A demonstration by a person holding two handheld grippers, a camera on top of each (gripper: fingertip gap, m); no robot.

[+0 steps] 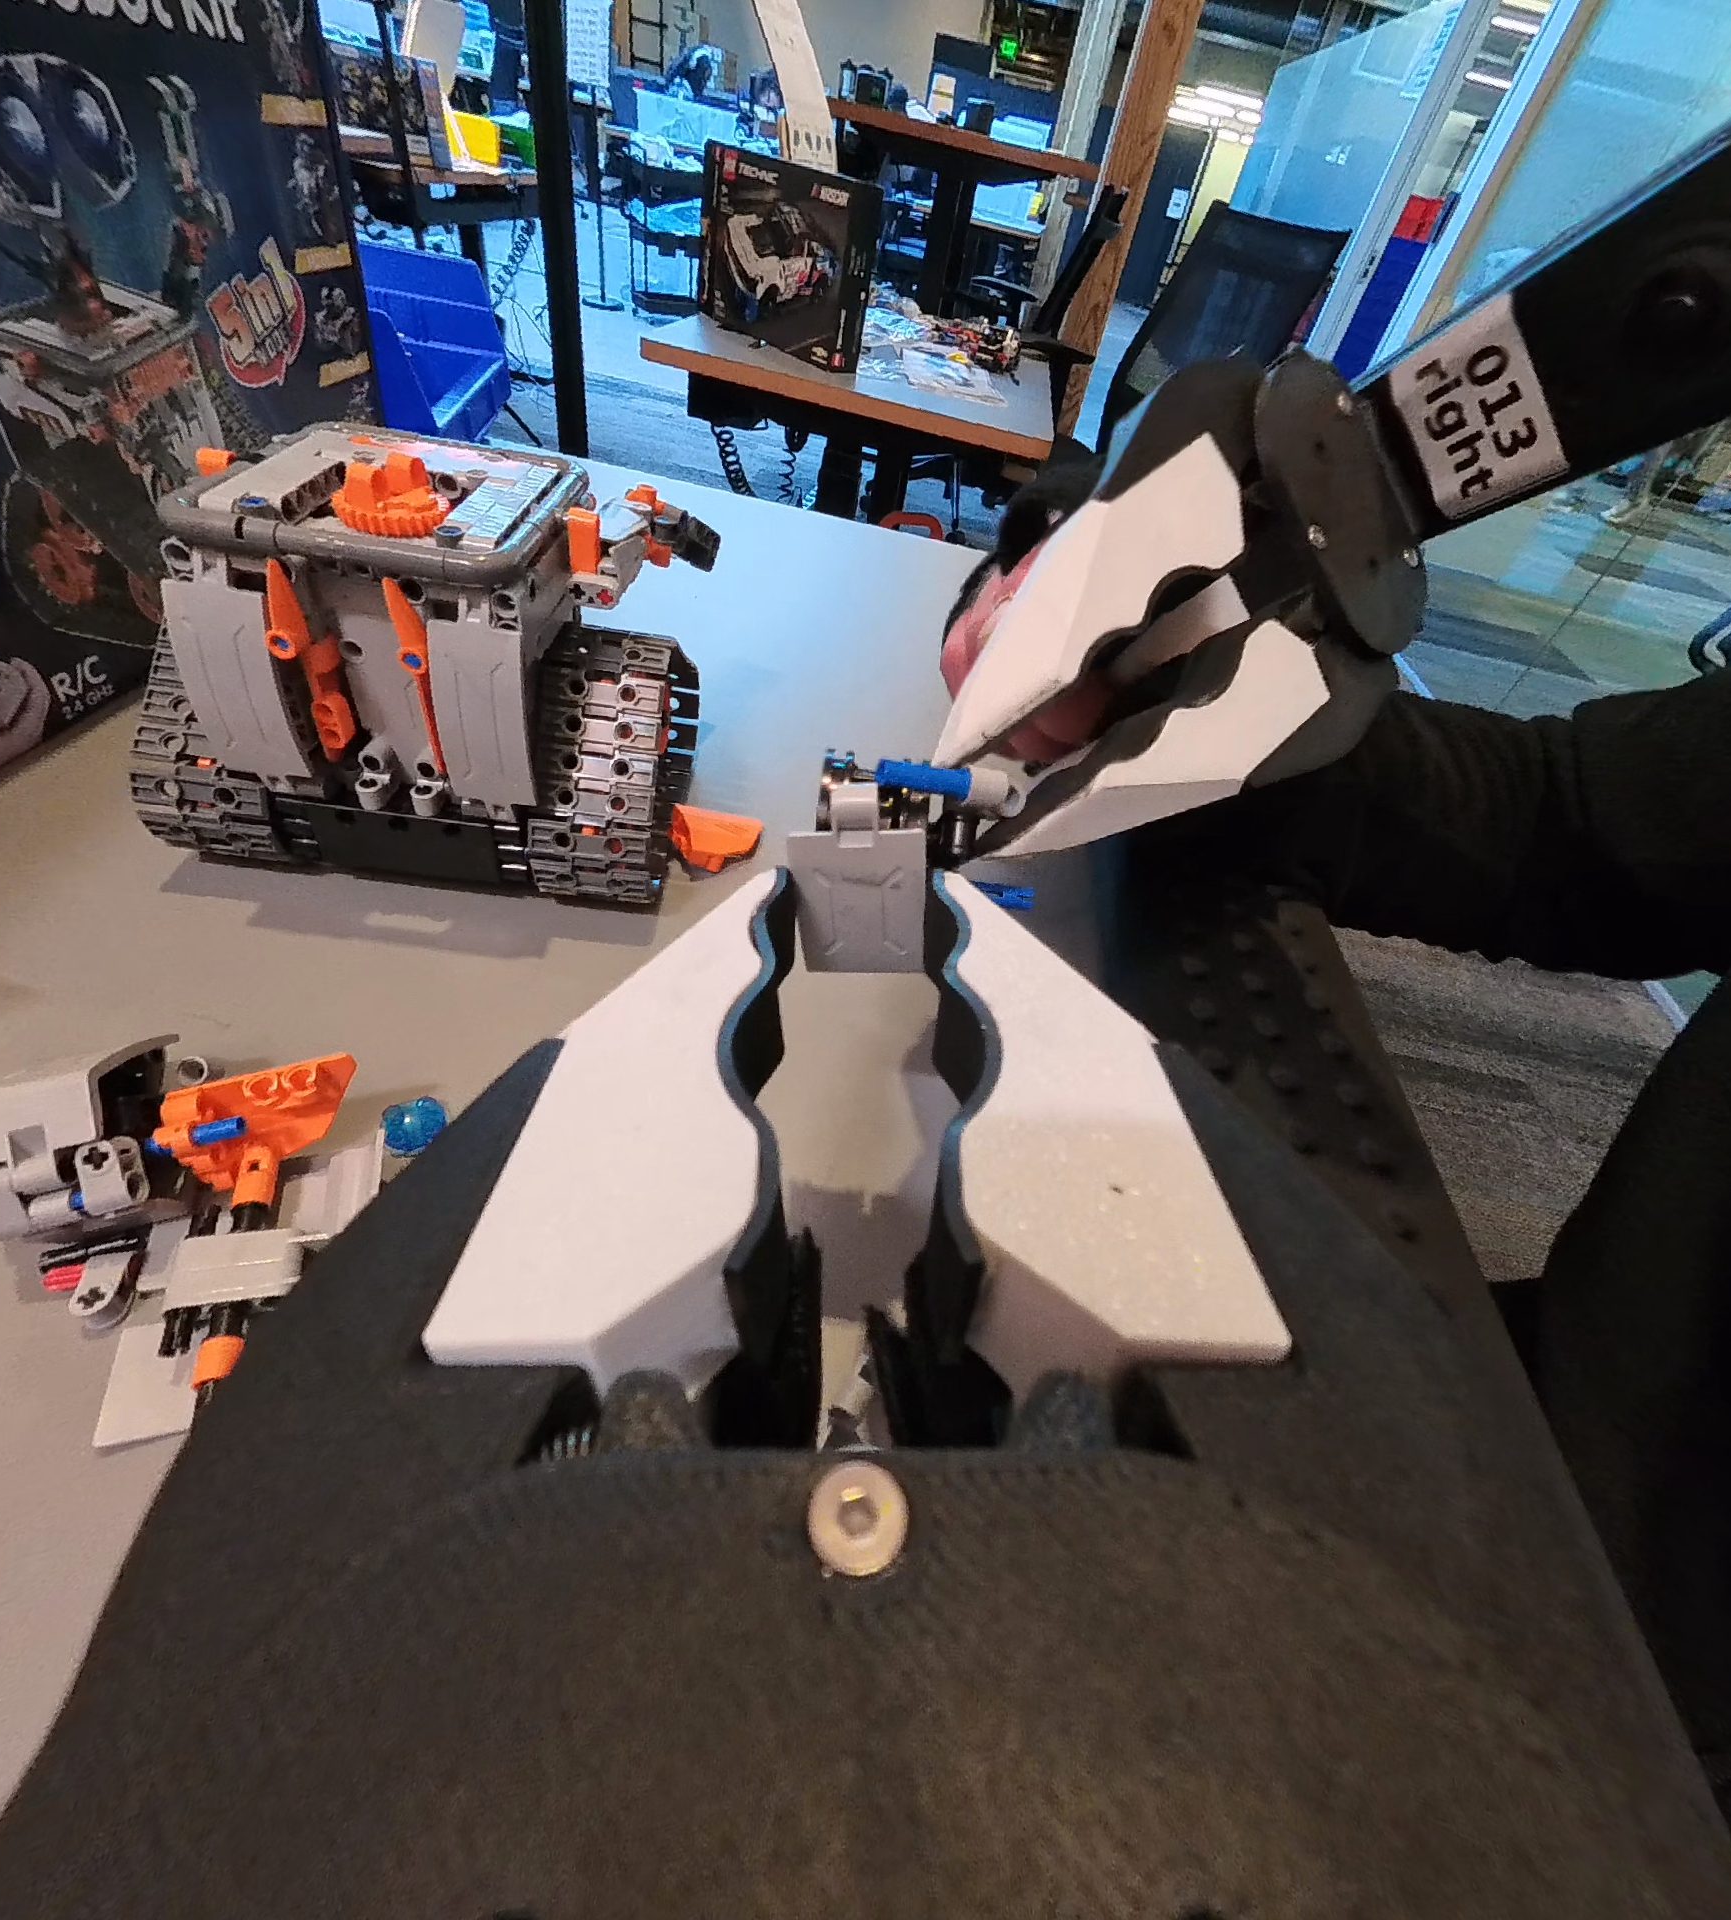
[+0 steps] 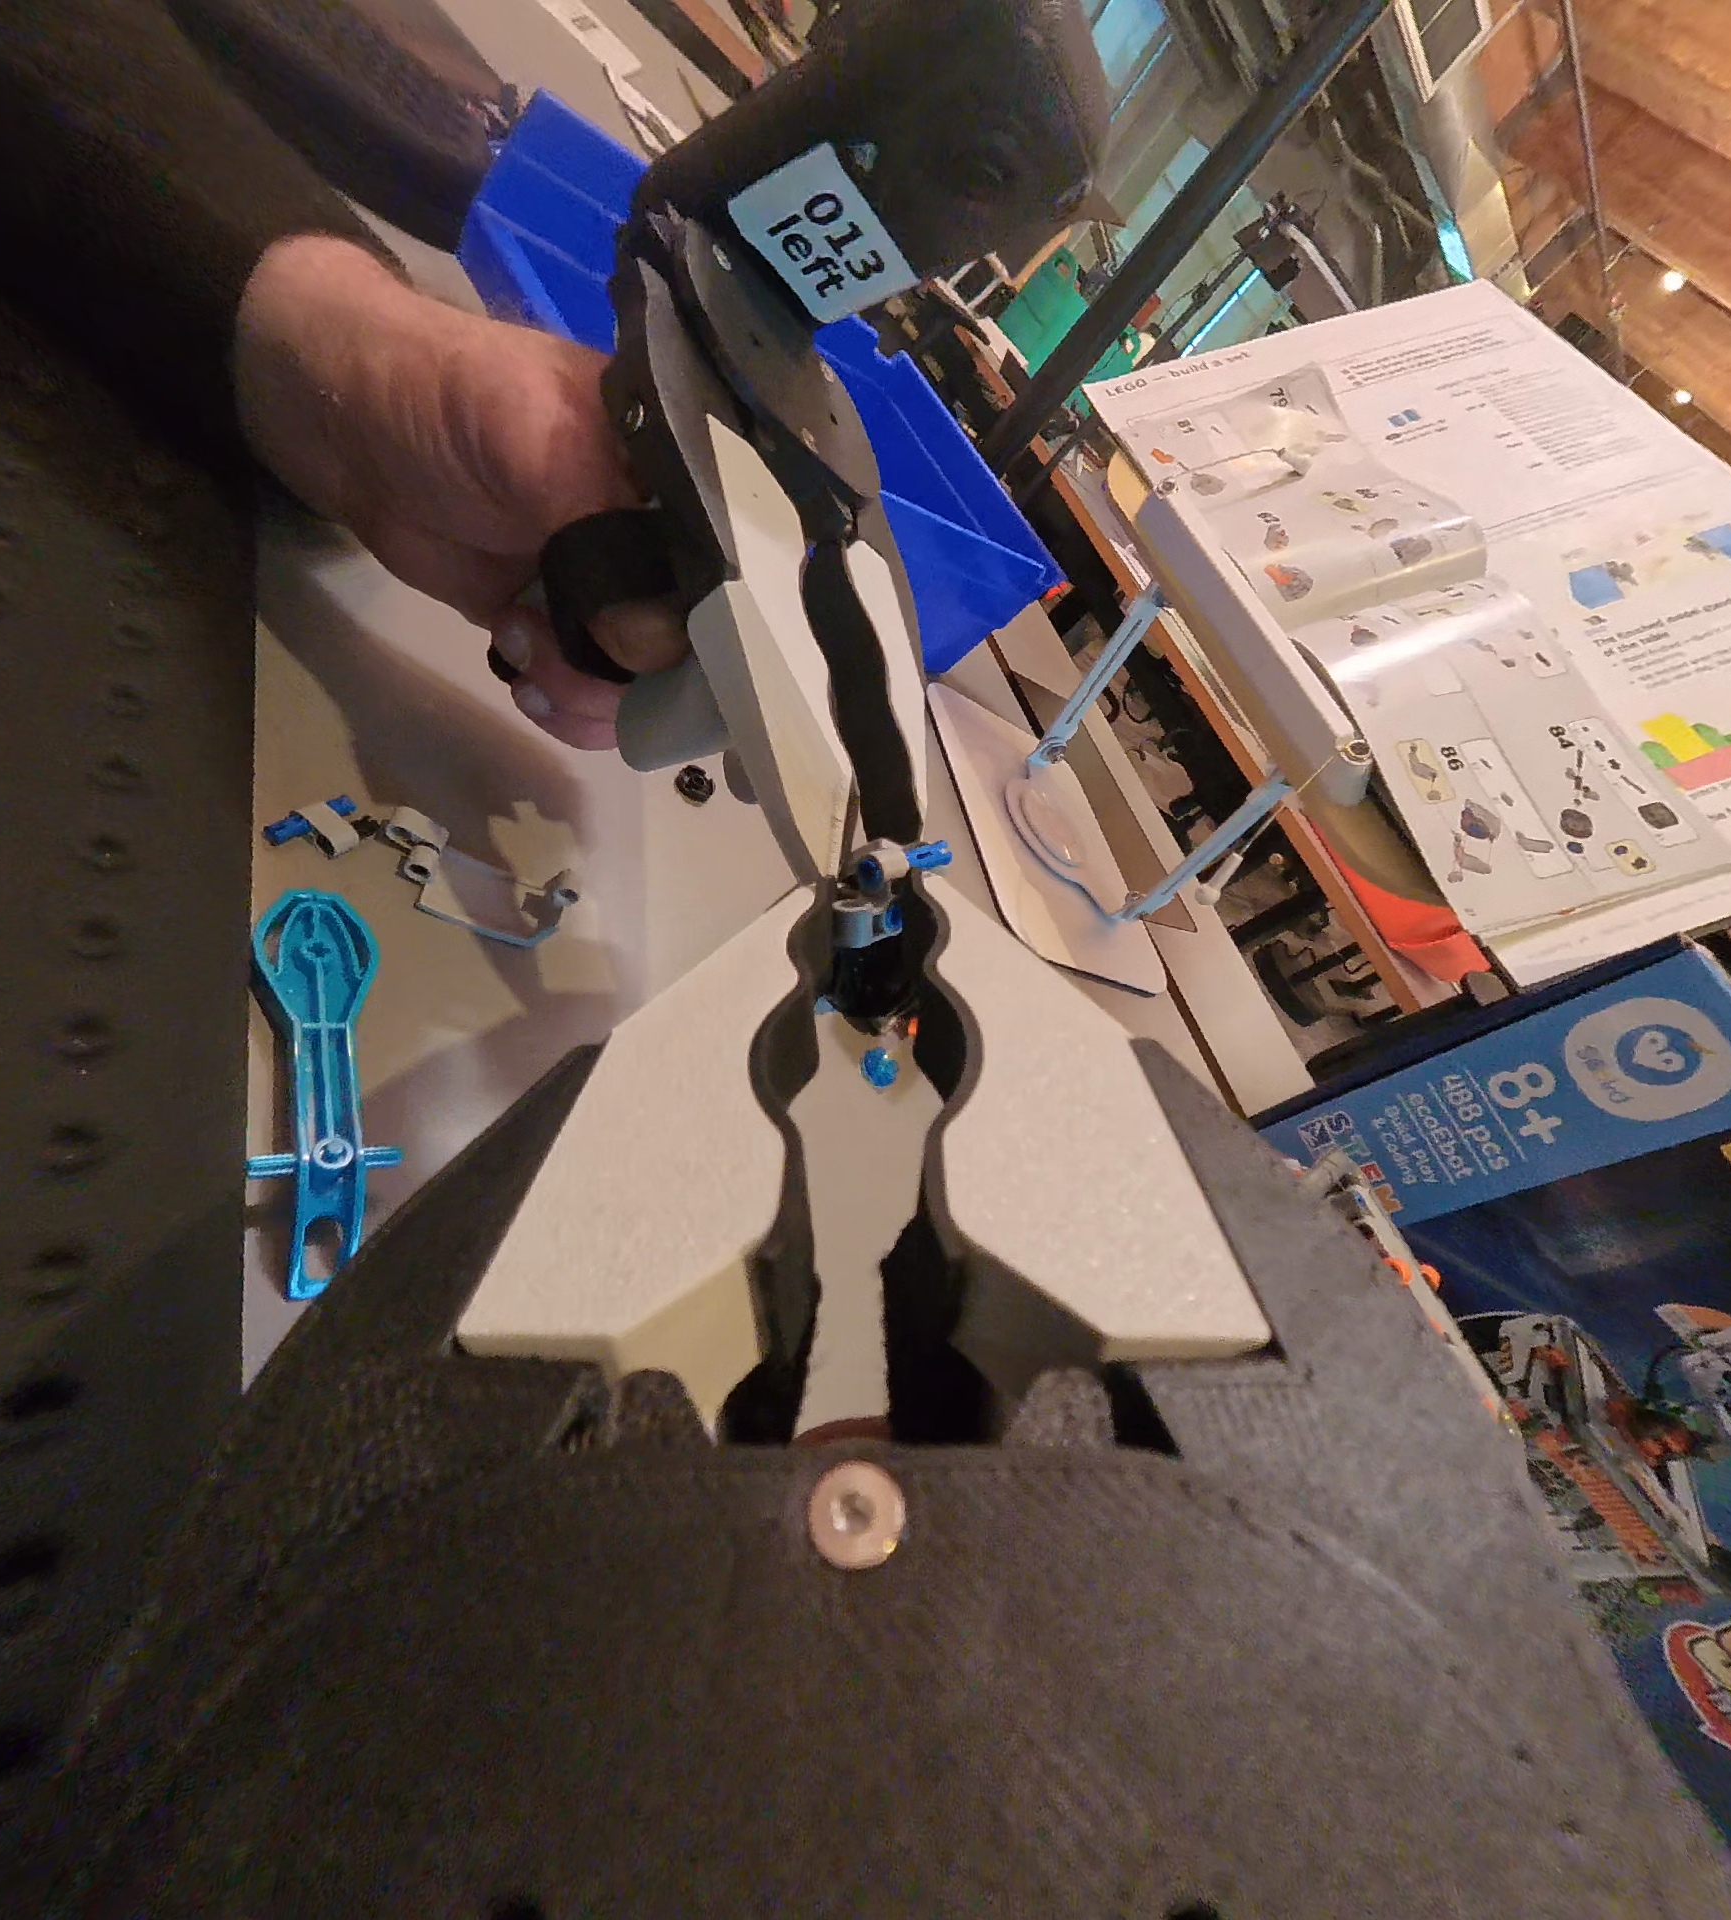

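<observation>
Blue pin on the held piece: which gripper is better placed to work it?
Right, likely: the right gripper brackets the blue pin end with its tips, while the left gripper is clamped on the grey panel, steadying it.

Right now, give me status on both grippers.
Left gripper shut on grey panel. Right gripper shut on the same small assembly's black end. Tracked model sits apart.

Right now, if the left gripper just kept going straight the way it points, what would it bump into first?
Probably the right gripper. The left gripper is shut on a small grey panel assembly, and the right one grips that assembly's far end, directly ahead. Depth beyond is unclear.
</observation>
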